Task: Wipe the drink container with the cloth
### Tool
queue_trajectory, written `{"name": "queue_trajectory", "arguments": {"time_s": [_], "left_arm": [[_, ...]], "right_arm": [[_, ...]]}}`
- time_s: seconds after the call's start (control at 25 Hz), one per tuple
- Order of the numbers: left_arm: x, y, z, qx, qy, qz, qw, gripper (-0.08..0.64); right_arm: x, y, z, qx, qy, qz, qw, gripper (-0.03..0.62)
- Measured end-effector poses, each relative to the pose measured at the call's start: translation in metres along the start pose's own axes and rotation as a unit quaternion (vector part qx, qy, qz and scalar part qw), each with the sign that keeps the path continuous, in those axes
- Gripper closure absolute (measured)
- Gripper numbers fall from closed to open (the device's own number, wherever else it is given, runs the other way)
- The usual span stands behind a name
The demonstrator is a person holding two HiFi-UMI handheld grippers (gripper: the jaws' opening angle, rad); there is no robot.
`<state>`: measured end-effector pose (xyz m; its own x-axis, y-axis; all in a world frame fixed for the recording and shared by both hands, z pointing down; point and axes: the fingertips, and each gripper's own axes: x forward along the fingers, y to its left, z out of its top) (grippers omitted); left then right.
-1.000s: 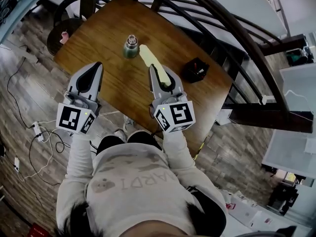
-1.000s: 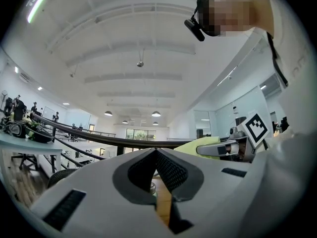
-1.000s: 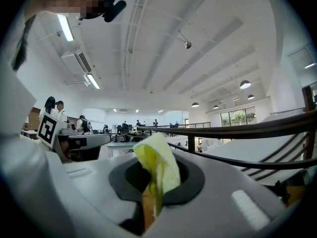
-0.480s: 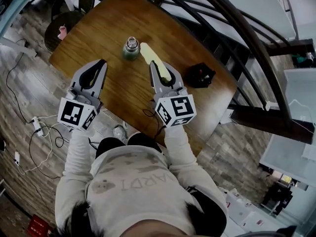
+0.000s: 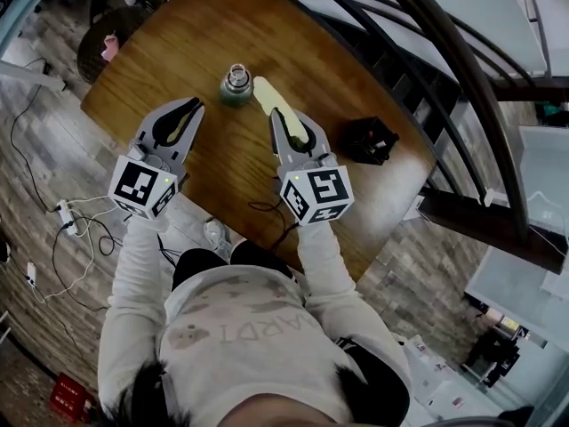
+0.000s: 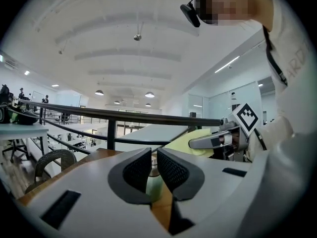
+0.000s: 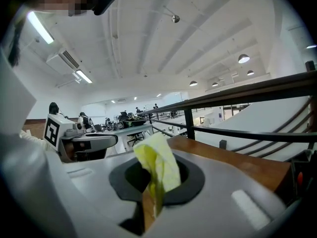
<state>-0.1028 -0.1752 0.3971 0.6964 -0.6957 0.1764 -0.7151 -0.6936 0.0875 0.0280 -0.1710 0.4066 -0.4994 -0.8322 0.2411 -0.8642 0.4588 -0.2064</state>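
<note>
Yellow cloth [image 7: 159, 168] is pinched tight between the pads of the right gripper [image 5: 297, 134]. Its free end sticks out past the tips and reaches towards the drink container [image 5: 236, 86]. On the left gripper [image 6: 153, 168] the two ribbed pads stand a narrow gap apart with nothing held. The greenish container shows through that gap, further off on the wooden table [image 5: 196, 34]. From above, the container stands upright just beside the cloth's far end, ahead of and between the two grippers. A small black object [image 5: 372, 140] sits off to the right near the table's edge, and a dark railing [image 6: 148, 117] runs beyond.
</note>
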Motion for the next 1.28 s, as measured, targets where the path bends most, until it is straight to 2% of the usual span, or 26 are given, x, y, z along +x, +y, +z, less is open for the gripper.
{"name": "queue_trajectory", "arguments": {"time_s": [0.24,0.52,0.88,1.16,1.28], "left_arm": [[0.022,0.010,-0.020,-0.019,0.016,-0.011,0.9996,0.526],[0.040,0.012,-0.036,-0.014,0.032,-0.015,0.9993,0.526],[0.070,0.018,-0.034,0.006,0.033,-0.022,0.9992,0.552],[0.091,0.015,-0.042,0.024,0.066,-0.037,0.9968,0.554],[0.093,0.014,-0.045,0.020,0.074,-0.037,0.9964,0.554]], "right_arm": [[0.010,-0.007,-0.019,0.008,0.021,0.002,1.000,0.557],[0.023,-0.033,-0.046,-0.002,0.050,-0.031,0.998,0.556],[0.045,-0.041,-0.065,-0.008,0.069,-0.018,0.997,0.555],[0.054,-0.043,-0.071,-0.021,0.078,-0.007,0.997,0.557],[0.058,-0.042,-0.073,-0.037,0.078,-0.003,0.996,0.555]]}}
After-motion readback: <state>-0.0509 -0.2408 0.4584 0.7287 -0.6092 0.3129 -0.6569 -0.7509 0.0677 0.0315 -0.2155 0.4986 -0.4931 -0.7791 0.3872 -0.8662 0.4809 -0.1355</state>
